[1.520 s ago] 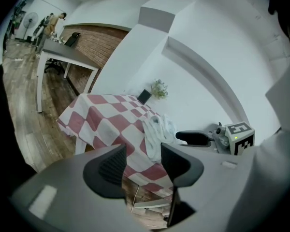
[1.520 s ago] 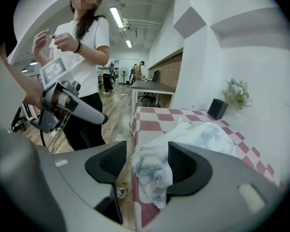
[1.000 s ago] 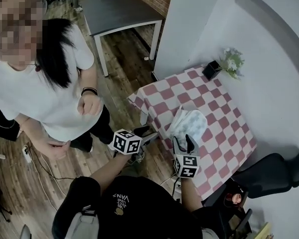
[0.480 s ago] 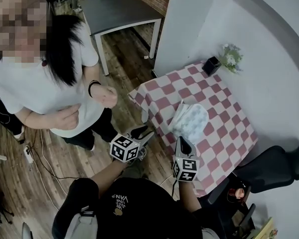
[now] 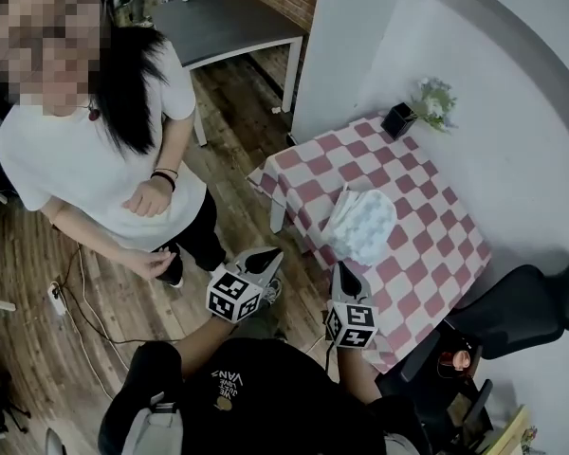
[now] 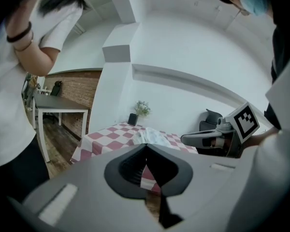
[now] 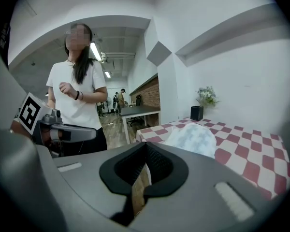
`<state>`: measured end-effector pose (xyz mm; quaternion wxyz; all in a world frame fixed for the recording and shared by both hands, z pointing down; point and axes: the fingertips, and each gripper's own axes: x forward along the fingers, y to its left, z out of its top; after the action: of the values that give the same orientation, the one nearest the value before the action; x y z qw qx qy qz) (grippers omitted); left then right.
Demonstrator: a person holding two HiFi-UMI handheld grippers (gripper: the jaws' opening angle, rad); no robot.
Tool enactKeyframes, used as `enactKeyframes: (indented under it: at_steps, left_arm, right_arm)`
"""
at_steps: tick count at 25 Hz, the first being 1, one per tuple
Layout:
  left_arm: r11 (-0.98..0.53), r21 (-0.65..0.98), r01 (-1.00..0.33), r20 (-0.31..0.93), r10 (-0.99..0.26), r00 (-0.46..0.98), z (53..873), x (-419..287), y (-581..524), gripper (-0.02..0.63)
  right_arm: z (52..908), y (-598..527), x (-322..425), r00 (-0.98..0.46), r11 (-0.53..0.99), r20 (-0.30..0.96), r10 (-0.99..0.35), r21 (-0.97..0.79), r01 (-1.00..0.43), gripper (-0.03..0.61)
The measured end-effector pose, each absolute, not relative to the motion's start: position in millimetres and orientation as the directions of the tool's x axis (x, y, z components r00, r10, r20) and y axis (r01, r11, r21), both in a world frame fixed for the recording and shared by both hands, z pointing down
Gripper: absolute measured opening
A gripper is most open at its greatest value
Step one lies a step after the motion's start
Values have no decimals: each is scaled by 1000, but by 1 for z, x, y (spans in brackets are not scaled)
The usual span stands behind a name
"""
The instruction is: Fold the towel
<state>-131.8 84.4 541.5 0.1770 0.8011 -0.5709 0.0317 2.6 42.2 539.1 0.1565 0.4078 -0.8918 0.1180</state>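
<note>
Where the head view looks down, the towel (image 5: pixel 362 224) lies in a folded bundle on the checked counter (image 5: pixel 422 183), toward its near edge. The left gripper (image 5: pixel 266 254) is held off the counter, over the wood floor (image 5: pixel 237 121), well to the left of the towel. The right gripper (image 5: pixel 341 271) sits at the counter's near edge, just short of the towel and not touching it. A person (image 5: pixel 95 159) in a white top stands on the floor at left. A plant (image 5: pixel 434 100) and a dark pot (image 5: pixel 398 119) occupy the counter's far corner. A black chair (image 5: pixel 517 311) stands at right.

Left gripper view: the jaws of the left gripper (image 6: pixel 146 148) are clenched tip to tip, having just been closing, with nothing between them. The towel (image 6: pixel 152 136) rests on the counter (image 6: pixel 106 137) beyond them, apart. The right gripper (image 6: pixel 186 139) shows at right, beside the towel.

Right gripper view: the jaws of the right gripper (image 7: pixel 145 146) are pressed together and empty. The towel (image 7: pixel 193 138) lies ahead and to the right on the counter (image 7: pixel 251 149), clear of them. The left gripper (image 7: pixel 89 134) shows at left, in front of the person (image 7: pixel 77 95).
</note>
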Motion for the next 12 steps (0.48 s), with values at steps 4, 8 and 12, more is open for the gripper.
enactKeyframes:
  at_steps: [4,8,12]
  left_arm:
    - [-294,217,-931,253,-904,345,541,-126,93,2]
    - [-284,209,-936,257,-907,332,543,-128,97,2]
    - [-275,210,-938,258,-910,325,546,-125,101,2]
  right_arm:
    - [542,52,5,-616,640,387,-686,-83,-764,5]
    - [542,52,8,-609,633,385,-694,-76,-770,5]
    - [543,54,13,-601,625,382,-702,-74,-777,5]
